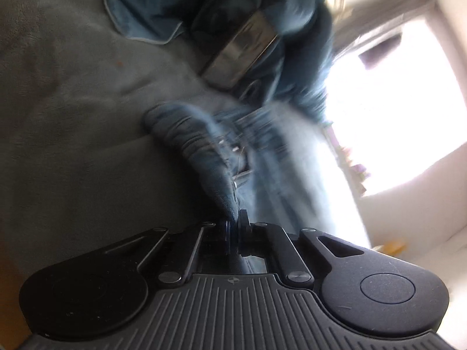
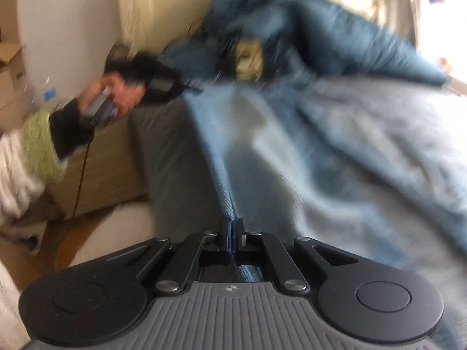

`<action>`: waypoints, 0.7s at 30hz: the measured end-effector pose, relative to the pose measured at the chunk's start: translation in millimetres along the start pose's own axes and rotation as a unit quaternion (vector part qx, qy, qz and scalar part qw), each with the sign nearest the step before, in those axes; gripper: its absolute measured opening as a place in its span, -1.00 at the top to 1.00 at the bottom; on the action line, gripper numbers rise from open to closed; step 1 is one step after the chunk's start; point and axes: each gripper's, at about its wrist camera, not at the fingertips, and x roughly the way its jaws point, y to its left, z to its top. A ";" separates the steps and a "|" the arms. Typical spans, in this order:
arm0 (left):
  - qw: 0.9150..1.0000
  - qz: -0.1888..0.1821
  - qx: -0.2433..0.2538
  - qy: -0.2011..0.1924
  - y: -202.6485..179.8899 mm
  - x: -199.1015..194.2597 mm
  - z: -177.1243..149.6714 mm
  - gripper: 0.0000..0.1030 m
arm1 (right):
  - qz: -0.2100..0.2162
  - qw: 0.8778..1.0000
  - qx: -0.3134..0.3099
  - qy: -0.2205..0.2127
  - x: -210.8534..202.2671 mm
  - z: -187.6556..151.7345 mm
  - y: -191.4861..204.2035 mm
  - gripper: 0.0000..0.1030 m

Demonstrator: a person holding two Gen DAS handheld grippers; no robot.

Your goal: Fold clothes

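Note:
A pair of blue jeans (image 2: 335, 145) is held up over a grey blanket (image 1: 73, 116). My left gripper (image 1: 235, 221) is shut on the jeans' bunched waistband (image 1: 198, 148), whose brown leather patch (image 1: 242, 49) shows higher up. My right gripper (image 2: 232, 227) is shut on a side seam edge of the jeans (image 2: 224, 192). In the right wrist view the other gripper (image 2: 157, 84) and the hand holding it appear at the far left, gripping the far end of the jeans. Both views are motion-blurred.
The grey blanket covers a bed or sofa (image 2: 166, 160). A bright window (image 1: 394, 110) is at the right. A cream carved headboard (image 2: 151, 8) and white wall are behind. Cardboard boxes (image 2: 11, 67) stand at far left; wooden floor (image 2: 70, 239) lies below.

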 end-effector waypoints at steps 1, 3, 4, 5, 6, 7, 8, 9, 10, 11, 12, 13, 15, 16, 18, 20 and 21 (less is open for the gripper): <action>1.000 0.003 0.004 0.003 3.1 4.3 -2.4 0.95 | -0.010 1.000 -0.022 0.010 8.9 -5.2 4.7 0.96; 1.000 -0.003 0.009 0.000 7.0 5.4 -4.6 0.95 | -0.027 0.998 -0.052 0.017 15.2 -10.0 11.2 0.95; 1.000 -0.005 0.014 -0.002 6.7 4.2 -5.0 0.94 | -0.029 0.998 -0.051 0.018 11.8 -8.4 11.6 0.92; 1.000 -0.006 0.019 -0.003 5.7 2.4 -5.2 0.93 | -0.032 0.998 -0.050 0.017 5.8 -6.1 12.0 0.92; 1.000 -0.007 0.024 -0.004 4.6 0.6 -5.4 0.92 | -0.036 0.998 -0.048 0.015 -0.9 -3.8 12.5 0.92; 1.000 -0.008 0.028 -0.006 4.4 -2.2 -5.1 0.92 | -0.039 0.998 -0.044 0.004 -8.6 -2.2 11.6 0.88; 0.999 -0.008 0.031 -0.009 4.6 -5.6 -4.6 0.91 | -0.042 0.998 -0.038 -0.009 -16.6 -0.9 10.3 0.79; 0.999 -0.007 0.031 -0.013 5.9 -9.1 -4.5 0.88 | -0.046 0.998 -0.033 -0.022 -24.6 0.4 9.0 0.76; 0.999 -0.005 0.030 -0.018 7.5 -12.7 -4.5 0.87 | -0.050 0.998 -0.017 -0.037 -33.3 0.4 5.1 0.73; 0.999 -0.003 0.028 -0.023 9.7 -17.8 -6.0 0.86 | -0.061 0.997 0.003 -0.050 -40.6 -0.5 -0.2 0.72; 0.999 0.000 0.025 -0.028 12.2 -22.5 -6.9 0.84 | -0.074 0.995 0.025 -0.063 -47.5 -1.6 -5.8 0.72; 0.999 0.001 0.019 -0.033 15.3 -27.4 -8.3 0.81 | -0.085 0.993 0.051 -0.071 -53.8 -6.2 -10.3 0.72; 0.999 0.008 0.018 -0.043 18.4 -36.1 -13.3 0.81 | -0.109 0.985 0.104 -0.080 -64.6 -20.2 -18.3 0.72; 0.998 0.015 0.024 -0.048 18.1 -40.0 -16.4 0.81 | -0.123 0.981 0.128 -0.080 -69.1 -29.5 -21.9 0.72; 0.997 0.026 0.034 -0.058 15.7 -46.9 -23.3 0.81 | -0.160 0.970 0.166 -0.082 -79.5 -47.7 -26.4 0.72; 0.996 0.027 0.047 -0.067 7.5 -50.0 -31.1 0.78 | -0.211 0.955 0.188 -0.087 -92.1 -64.8 -26.5 0.72; 0.996 0.022 0.055 -0.071 0.9 -49.7 -35.1 0.75 | -0.233 0.948 0.196 -0.092 -99.7 -70.2 -29.3 0.72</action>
